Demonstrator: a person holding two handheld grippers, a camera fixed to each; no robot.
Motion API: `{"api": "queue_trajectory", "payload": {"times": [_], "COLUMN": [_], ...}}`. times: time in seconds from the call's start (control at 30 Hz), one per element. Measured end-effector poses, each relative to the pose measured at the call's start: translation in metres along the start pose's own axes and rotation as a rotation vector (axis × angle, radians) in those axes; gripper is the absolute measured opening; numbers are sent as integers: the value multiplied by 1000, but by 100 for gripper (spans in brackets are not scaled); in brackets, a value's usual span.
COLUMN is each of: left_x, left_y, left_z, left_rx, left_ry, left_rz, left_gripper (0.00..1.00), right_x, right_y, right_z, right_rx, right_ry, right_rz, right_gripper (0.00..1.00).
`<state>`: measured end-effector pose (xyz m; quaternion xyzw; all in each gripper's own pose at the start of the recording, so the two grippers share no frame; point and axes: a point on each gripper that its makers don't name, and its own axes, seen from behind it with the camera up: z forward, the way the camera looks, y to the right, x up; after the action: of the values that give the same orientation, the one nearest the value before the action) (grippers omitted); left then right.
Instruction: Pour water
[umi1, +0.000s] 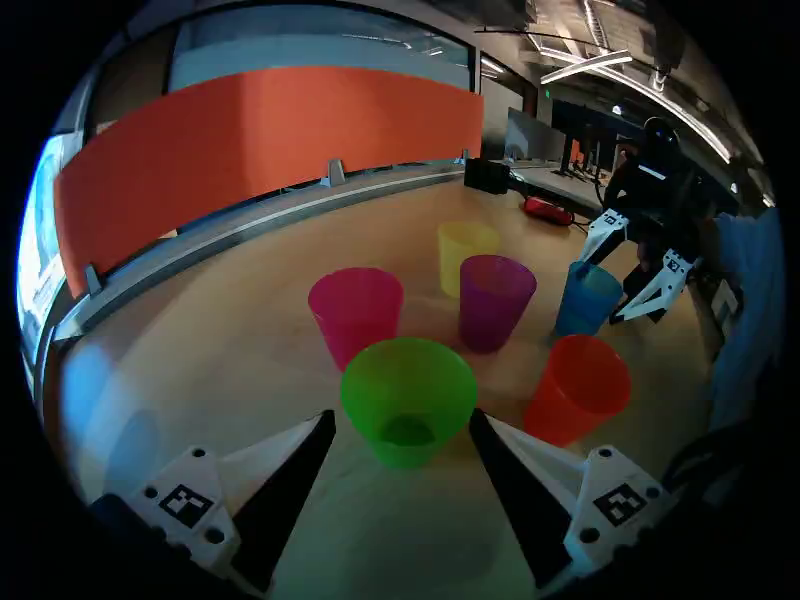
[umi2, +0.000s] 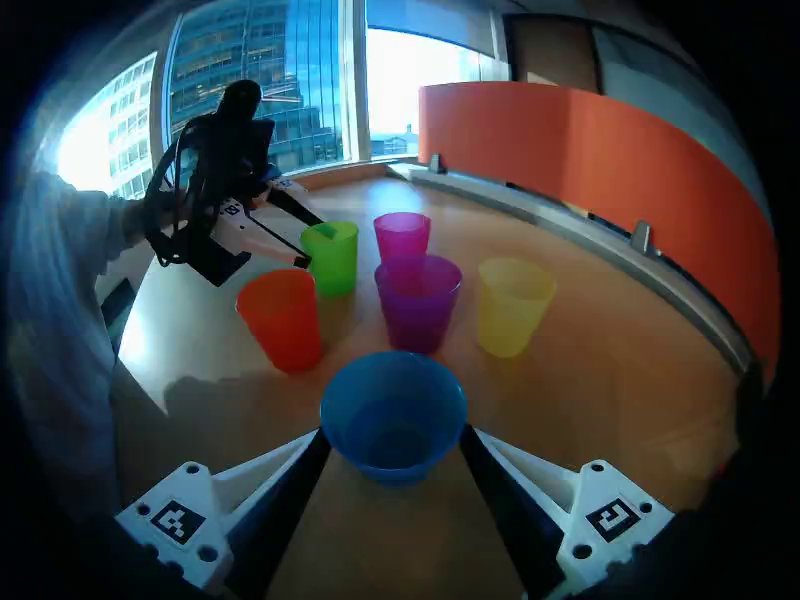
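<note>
L gripper (umi1: 402, 418): fingers spread, green cup (umi1: 408, 385) upright on the table (umi1: 230, 340) directly between the tips. Tips were at or just off the cup wall; couldn't tell if they pressed. R gripper (umi2: 392, 435): same setup w/ the blue cup (umi2: 393, 405), between the tips and close in, squeeze vs. mere contact not resolvable. Handling, est.: both looked like thin plastic tumblers, so prob. light, smooth, tapered, w/ walls that give a bit. The taper means a cup could slide down out of a loose pinch, and a hard pinch would ovalise it. Best hold was judged to be mid-wall, opposite sides, below the rim, keeping the mouth free for the pour. Weight would depend on fill. Contents: green cup showed a darker patch at the bottom, water or just the base, unclear. Blue cup's inside was darker low down, poss. a water line, not confirmed. Ahead of the L gripper: pink cup (umi1: 355, 312) ahead-left, purple cup (umi1: 494, 298) ahead, yellow cup (umi1: 462, 250) beyond it, orange cup (umi1: 580, 388) ahead-right. All were upright; fill couldn't be read.
</note>
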<state>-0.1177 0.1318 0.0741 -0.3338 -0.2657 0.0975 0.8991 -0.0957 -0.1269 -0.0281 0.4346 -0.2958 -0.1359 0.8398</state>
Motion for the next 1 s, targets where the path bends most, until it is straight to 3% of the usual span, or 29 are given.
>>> {"api": "queue_trajectory", "payload": {"times": [0.57, 0.63, 0.7, 1.0], "left_x": [10, 11, 11, 10], "left_y": [8, 8, 7, 6], "left_z": [15, 16, 17, 17], "left_rx": [-41, -38, -32, -21], "left_ry": [11, 12, 12, 10], "left_rz": [9, 13, 18, 31], "left_gripper": [100, 98, 88, 88], "right_x": [6, 6, 7, 8], "right_y": [0, 0, 1, -1], "right_z": [9, 9, 9, 9], "right_rx": [14, 13, 13, 13], "right_ry": [1, 2, 2, 8], "right_rz": [-7, -7, -7, -10], "right_gripper": [99, 99, 99, 99]}}
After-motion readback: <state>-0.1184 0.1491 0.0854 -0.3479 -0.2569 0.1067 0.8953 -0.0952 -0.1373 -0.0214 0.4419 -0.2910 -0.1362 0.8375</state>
